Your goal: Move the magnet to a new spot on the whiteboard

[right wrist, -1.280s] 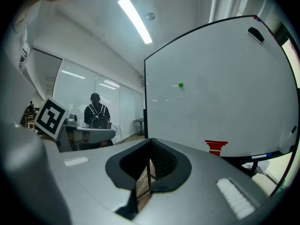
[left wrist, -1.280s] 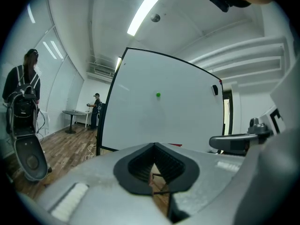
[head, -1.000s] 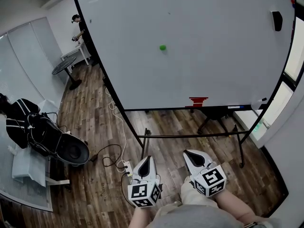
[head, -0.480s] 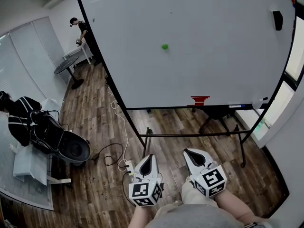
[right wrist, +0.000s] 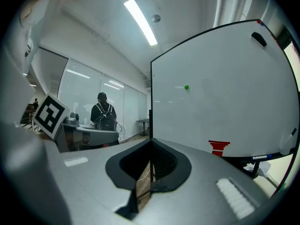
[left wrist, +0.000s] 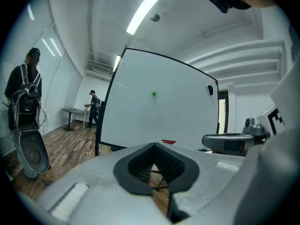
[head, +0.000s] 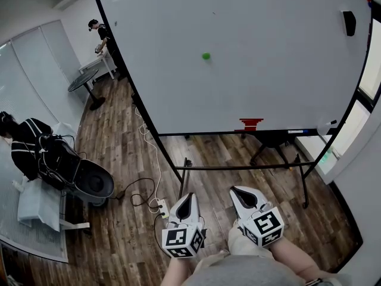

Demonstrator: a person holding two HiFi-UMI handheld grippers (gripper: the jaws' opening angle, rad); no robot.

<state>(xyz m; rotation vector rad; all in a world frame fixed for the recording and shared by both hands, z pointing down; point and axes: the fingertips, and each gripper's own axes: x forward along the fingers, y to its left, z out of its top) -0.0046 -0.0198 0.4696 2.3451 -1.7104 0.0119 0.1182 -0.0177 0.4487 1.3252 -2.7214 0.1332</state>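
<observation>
Far ahead, the magnet point(head: 205, 56) sits high on the whiteboard point(head: 280, 70). Fingers of the left gripper point(head: 187, 199), seemingly nearer, and the right gripper point(head: 236, 192) are together, empty.

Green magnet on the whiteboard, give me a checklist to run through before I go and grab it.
1. Green magnet in view on the whiteboard: ok, it sits alone, upper middle.
2. Bare space for a new spot: ok, only a black object at the top right corner and a red object at the bottom edge.
3. Left gripper empty: ok, jaws together on nothing.
4. Right gripper empty: ok, jaws together on nothing.
5. Jaws open for a grasp: not ok, both shut.
6. Magnet within reach: not ok, both grippers sit low, well short of the board.
</observation>
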